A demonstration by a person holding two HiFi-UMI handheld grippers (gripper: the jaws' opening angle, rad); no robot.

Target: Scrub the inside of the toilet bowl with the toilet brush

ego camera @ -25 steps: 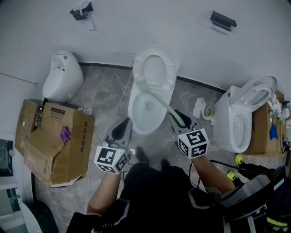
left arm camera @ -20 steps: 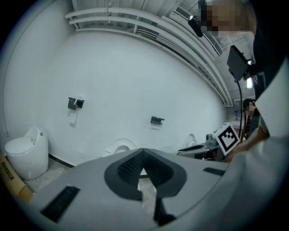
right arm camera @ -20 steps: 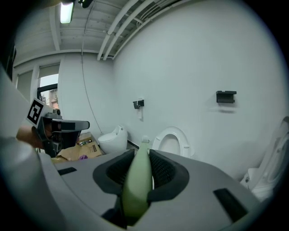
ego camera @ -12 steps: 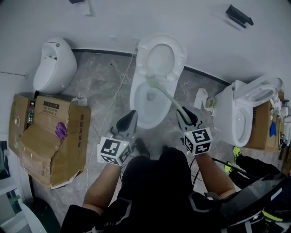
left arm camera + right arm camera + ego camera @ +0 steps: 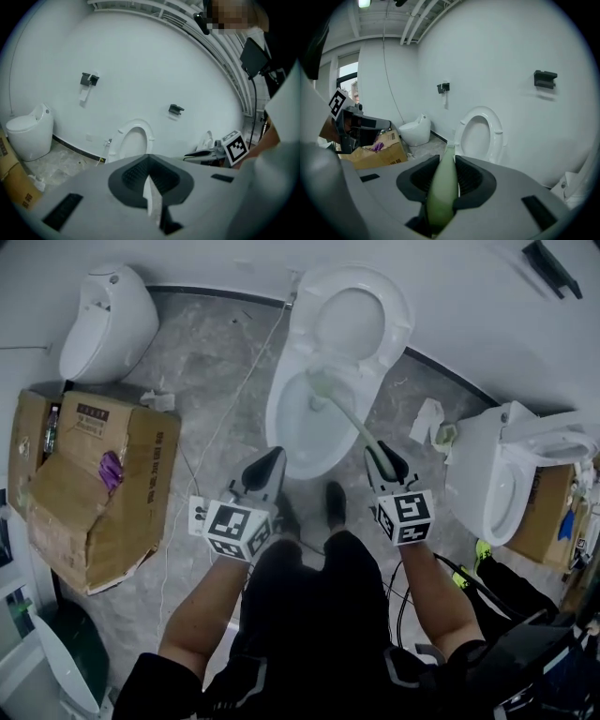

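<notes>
The right hand-held gripper [image 5: 382, 463] is clamped on the handle of the pale green toilet brush [image 5: 349, 423], its jaws pressed against both sides of the handle; the handle slants up and away from the gripper across the open bowl of the white ceramic toilet [image 5: 277, 423]; the brush's head sits at the far end of the bowl, close under the raised seat and lid, and whether it touches the porcelain cannot be told.

The left hand-held gripper [image 5: 264, 472] hangs just outside the near left rim of the same bowl; its jaws are drawn together to a thin slit with nothing gripped between them.

The toilet stands on a grey marbled floor [image 5: 216, 362]; a brown cardboard box [image 5: 84, 493] lies to the left with a white rounded urinal-like fixture [image 5: 108, 320] beyond it; a second white toilet [image 5: 492, 484] stands to the right; the person's black shoes [image 5: 333, 504] are planted just before the bowl.
</notes>
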